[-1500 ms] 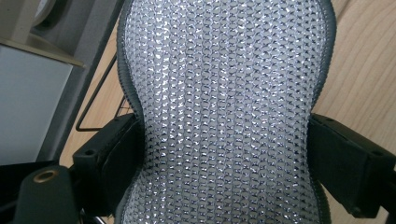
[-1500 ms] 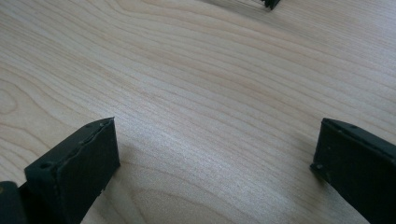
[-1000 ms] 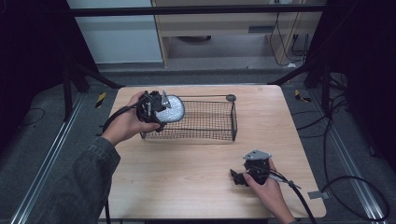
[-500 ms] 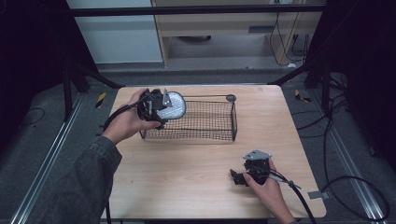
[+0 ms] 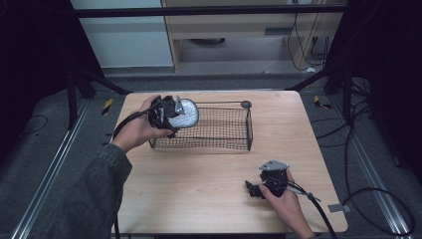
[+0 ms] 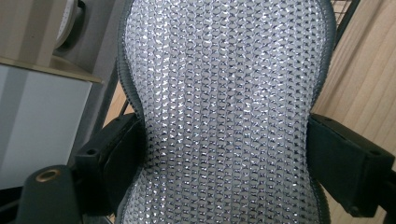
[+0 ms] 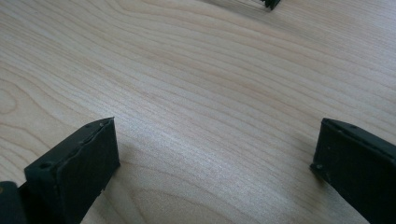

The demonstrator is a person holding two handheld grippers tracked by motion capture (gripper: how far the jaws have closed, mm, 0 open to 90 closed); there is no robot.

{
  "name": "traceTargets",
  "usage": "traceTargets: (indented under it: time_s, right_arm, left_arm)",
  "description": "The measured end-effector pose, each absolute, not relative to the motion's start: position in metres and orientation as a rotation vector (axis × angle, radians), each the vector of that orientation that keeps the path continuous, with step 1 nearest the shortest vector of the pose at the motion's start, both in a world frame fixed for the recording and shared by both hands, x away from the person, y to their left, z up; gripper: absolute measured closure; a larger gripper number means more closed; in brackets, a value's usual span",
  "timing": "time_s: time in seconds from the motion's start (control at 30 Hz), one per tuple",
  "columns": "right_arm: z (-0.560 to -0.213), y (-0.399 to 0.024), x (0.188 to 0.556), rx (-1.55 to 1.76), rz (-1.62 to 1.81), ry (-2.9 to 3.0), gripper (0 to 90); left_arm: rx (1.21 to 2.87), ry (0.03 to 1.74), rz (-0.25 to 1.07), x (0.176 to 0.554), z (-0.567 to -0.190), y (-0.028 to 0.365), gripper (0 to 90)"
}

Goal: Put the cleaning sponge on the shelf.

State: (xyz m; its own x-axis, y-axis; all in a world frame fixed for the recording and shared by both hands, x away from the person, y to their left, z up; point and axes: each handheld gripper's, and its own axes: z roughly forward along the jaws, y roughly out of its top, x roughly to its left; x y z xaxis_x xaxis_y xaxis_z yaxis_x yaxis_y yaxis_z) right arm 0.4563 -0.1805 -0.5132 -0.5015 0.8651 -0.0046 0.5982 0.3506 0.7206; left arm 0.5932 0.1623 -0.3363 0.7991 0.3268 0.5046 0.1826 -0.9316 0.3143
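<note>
A silvery mesh scrubbing pad [image 5: 186, 113] hangs at the left end of a black wire basket [image 5: 219, 130], above its rim. My left gripper [image 5: 174, 113] is shut on it. In the left gripper view the pad [image 6: 224, 107] is pinched at its waist between both black fingers [image 6: 112, 158], and it hides most of what lies behind. My right gripper [image 5: 255, 188] rests low over the wooden table [image 5: 199, 189] near the front right, held by a hand. Its fingers [image 7: 79, 168] stand wide open over bare wood with nothing between them.
The wire basket stands at the back middle of the table; one corner of the basket [image 7: 271, 3] peeks in at the top of the right gripper view. Cables trail off the table's right side [image 5: 358, 199]. Dark frame posts and a metal rail [image 5: 59, 164] flank the table.
The left gripper has carried the pad slightly rightward, over the basket's left end. The right gripper has stayed put.
</note>
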Motion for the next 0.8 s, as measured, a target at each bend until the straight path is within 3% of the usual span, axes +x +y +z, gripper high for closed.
traceTargets:
  time_s: [0.8]
  right_arm:
    - [-0.513,-0.180,0.456,1.285,0.947,2.233,0.4]
  left_arm:
    - [2.753,0.385,0.809,0.617,-0.353,0.165,13.9]
